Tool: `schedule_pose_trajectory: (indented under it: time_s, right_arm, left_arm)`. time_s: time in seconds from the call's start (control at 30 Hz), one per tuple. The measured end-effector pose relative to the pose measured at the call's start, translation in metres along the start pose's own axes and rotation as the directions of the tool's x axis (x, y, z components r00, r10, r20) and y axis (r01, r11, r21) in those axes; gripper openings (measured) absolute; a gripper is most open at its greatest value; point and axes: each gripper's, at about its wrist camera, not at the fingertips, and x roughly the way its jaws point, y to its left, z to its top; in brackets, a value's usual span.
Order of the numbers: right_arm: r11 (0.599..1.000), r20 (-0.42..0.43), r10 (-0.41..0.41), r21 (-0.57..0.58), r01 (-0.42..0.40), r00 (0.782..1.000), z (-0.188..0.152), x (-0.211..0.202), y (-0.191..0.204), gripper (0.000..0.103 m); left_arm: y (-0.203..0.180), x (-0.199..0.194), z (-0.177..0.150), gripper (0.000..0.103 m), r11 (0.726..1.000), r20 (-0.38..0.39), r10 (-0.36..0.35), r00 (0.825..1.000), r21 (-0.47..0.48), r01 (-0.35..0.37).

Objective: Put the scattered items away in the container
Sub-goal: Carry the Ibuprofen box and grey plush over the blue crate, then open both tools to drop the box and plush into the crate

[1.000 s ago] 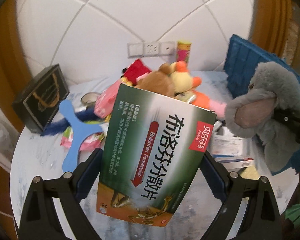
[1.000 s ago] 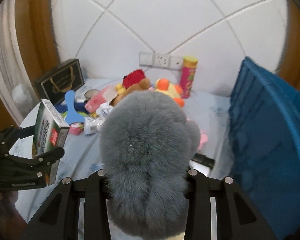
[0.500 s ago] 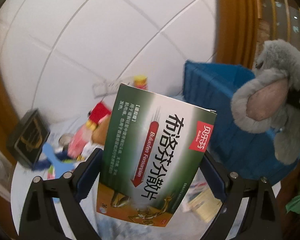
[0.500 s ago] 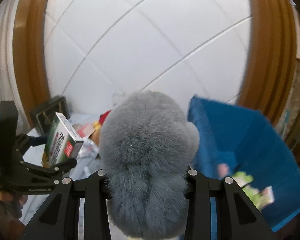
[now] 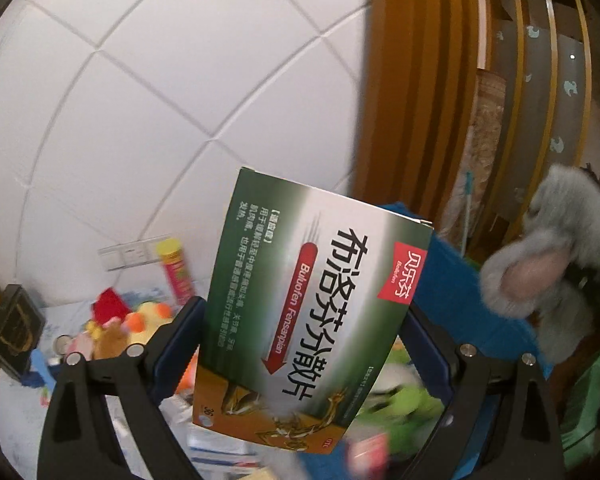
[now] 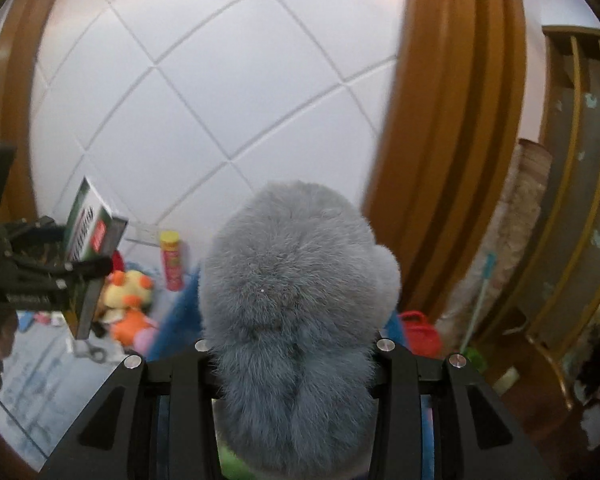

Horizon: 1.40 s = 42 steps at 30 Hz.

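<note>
green medicine box (image 5: 308, 312) clamped upright between the fingers of the left gripper (image 5: 300, 340), held above the blue container (image 5: 452, 280). grey plush toy (image 6: 296, 304) gripped between the closed-in fingers of the right gripper (image 6: 292, 360). remaining plush toys (image 6: 128, 304) and a yellow-capped tube (image 6: 172, 260) lie on the white table (image 6: 28, 376).

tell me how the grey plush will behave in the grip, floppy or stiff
Probably floppy: the grey plush bulges well past both sides of the right gripper, so the jaws look sunk into soft filling. Likely light for its size, being all fur and stuffing. In the left wrist view its head and ear hang out unsupported, so it may sag or swing.
</note>
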Motion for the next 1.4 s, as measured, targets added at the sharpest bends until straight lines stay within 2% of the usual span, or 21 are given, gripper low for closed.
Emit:
schedule_pose_trajectory:
  time_s: [0.2, 0.4, 0.5, 0.63, 0.67, 0.7, 0.73, 0.87, 1.03, 1.17, 1.3, 1.4]
  right_arm:
    - [0.999, -0.091, 0.015, 0.032, -0.012, 0.996, -0.034, 0.023, -0.053, 0.038]
    - [0.999, -0.160, 0.027, 0.039, -0.021, 0.987, -0.066, 0.043, -0.071, 0.039]
    - [0.998, -0.174, 0.041, 0.044, -0.034, 0.984, -0.078, 0.051, -0.071, 0.041]
    - [0.998, -0.170, 0.032, 0.057, -0.023, 0.985, -0.080, 0.056, -0.078, 0.062]
    - [0.998, -0.165, 0.029, 0.061, -0.019, 0.986, -0.079, 0.055, -0.078, 0.078]
    - [0.998, -0.159, 0.026, 0.065, -0.016, 0.987, -0.079, 0.053, -0.079, 0.087]
    - [0.998, -0.152, 0.019, 0.066, -0.009, 0.988, -0.079, 0.050, -0.079, 0.099]
    - [0.998, -0.139, 0.002, 0.056, 0.006, 0.990, -0.078, 0.038, -0.072, 0.103]
    - [0.999, -0.136, -0.008, 0.040, 0.013, 0.991, -0.083, 0.028, -0.058, 0.103]
    - [0.998, -0.118, 0.007, 0.058, 0.000, 0.993, -0.089, 0.014, -0.036, 0.103]
    - [0.996, -0.076, 0.051, 0.079, -0.045, 0.996, -0.096, -0.007, 0.008, 0.103]
    - [0.991, -0.046, 0.094, 0.096, -0.089, 0.994, -0.103, -0.021, 0.049, 0.103]
  left_arm:
    - [-0.060, 0.043, -0.015, 0.095, 0.998, -0.109, -0.002, 0.994, 0.056, 0.009]
    - [-0.082, 0.073, -0.038, 0.095, 0.997, -0.196, 0.022, 0.980, 0.080, -0.006]
    - [-0.087, 0.078, -0.041, 0.095, 0.996, -0.203, 0.021, 0.979, 0.093, -0.002]
    - [-0.097, 0.075, -0.048, 0.103, 0.993, -0.216, 0.045, 0.975, 0.120, -0.019]
    - [-0.098, 0.074, -0.049, 0.103, 0.992, -0.217, 0.053, 0.975, 0.124, -0.027]
    - [-0.098, 0.074, -0.051, 0.103, 0.992, -0.221, 0.057, 0.974, 0.124, -0.030]
    - [-0.097, 0.075, -0.053, 0.103, 0.992, -0.229, 0.057, 0.972, 0.123, -0.029]
    - [-0.088, 0.069, -0.063, 0.103, 0.992, -0.237, 0.060, 0.970, 0.121, -0.031]
    - [-0.068, 0.046, -0.074, 0.103, 0.994, -0.205, 0.060, 0.977, 0.100, -0.040]
    - [-0.039, 0.012, -0.093, 0.103, 0.996, -0.158, 0.065, 0.985, 0.065, -0.055]
    - [0.002, -0.026, -0.123, 0.103, 0.996, -0.127, 0.085, 0.988, 0.025, -0.082]
    - [0.033, -0.057, -0.147, 0.103, 0.992, -0.100, 0.128, 0.987, 0.027, -0.126]
